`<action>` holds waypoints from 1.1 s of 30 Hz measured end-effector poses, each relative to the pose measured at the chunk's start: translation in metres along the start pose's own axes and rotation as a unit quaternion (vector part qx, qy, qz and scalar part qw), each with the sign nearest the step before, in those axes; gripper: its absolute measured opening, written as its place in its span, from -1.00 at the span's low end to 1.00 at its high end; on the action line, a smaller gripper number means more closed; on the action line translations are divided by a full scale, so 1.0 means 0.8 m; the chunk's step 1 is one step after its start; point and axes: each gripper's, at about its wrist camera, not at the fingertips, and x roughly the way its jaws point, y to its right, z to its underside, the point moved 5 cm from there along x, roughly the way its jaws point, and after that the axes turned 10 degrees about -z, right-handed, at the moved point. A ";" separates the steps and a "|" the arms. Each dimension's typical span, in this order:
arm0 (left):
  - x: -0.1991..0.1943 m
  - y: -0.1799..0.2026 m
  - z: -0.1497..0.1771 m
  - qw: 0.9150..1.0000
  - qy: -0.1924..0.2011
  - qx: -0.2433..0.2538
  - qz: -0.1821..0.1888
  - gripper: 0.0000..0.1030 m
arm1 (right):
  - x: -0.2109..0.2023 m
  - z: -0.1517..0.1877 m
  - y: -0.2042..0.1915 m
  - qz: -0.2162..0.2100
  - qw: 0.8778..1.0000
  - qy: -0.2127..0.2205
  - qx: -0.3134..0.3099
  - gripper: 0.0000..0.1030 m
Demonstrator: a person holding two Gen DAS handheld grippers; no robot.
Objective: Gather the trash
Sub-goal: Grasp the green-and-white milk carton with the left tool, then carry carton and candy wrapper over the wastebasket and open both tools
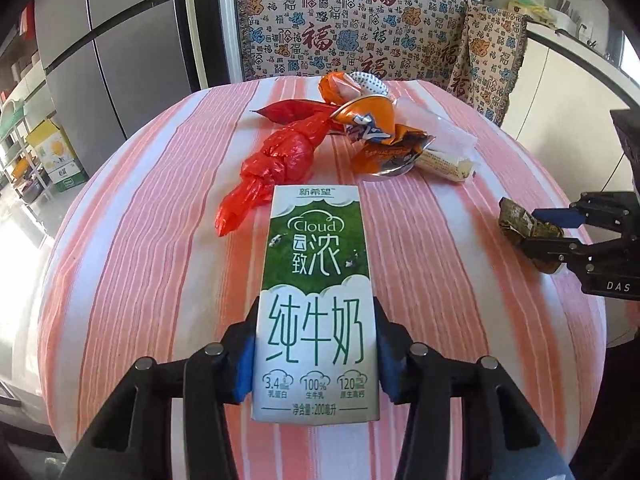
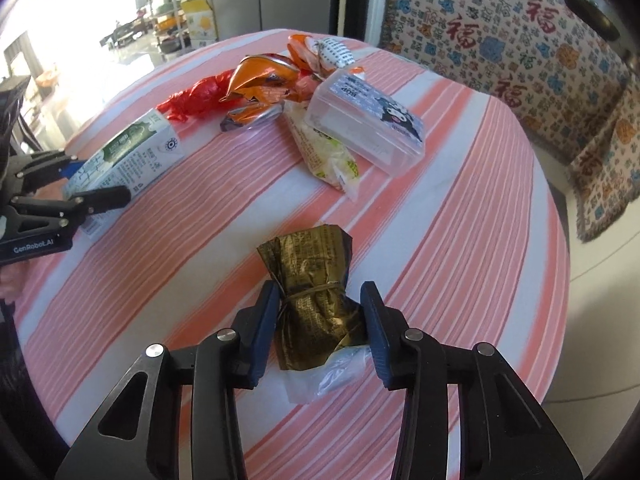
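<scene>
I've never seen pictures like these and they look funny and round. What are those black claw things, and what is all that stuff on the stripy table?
The black claws are grabbing tools. A person holds one in each hand, and each has a small camera looking along its two fingers, so each picture is one tool's view. The round look comes from the wide lens.

The left gripper is shut on a green and white milk carton. The right gripper has a crumpled gold wrapper between its fingers; one pad touches it, the other looks slightly off.

On the pink striped tablecloth behind lie a red plastic bag, orange foil wrappers, and a clear plastic box. It is rubbish waiting to be collected.
</scene>
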 end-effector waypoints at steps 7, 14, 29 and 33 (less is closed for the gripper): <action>-0.033 0.061 -0.010 0.999 0.029 0.007 0.045 -0.07 | -0.050 0.014 0.042 -0.023 0.992 0.067 0.100 -0.17; -0.040 0.164 -0.040 0.994 0.039 0.039 0.093 -0.07 | -0.119 0.043 0.096 0.009 0.978 0.122 0.170 -0.17; -0.056 0.452 -0.088 0.967 0.055 0.136 0.207 -0.07 | -0.247 0.189 0.287 0.155 0.926 0.151 0.308 -0.17; -0.044 0.511 -0.089 0.961 0.052 0.154 0.224 -0.07 | -0.258 0.221 0.319 0.168 0.917 0.154 0.326 -0.17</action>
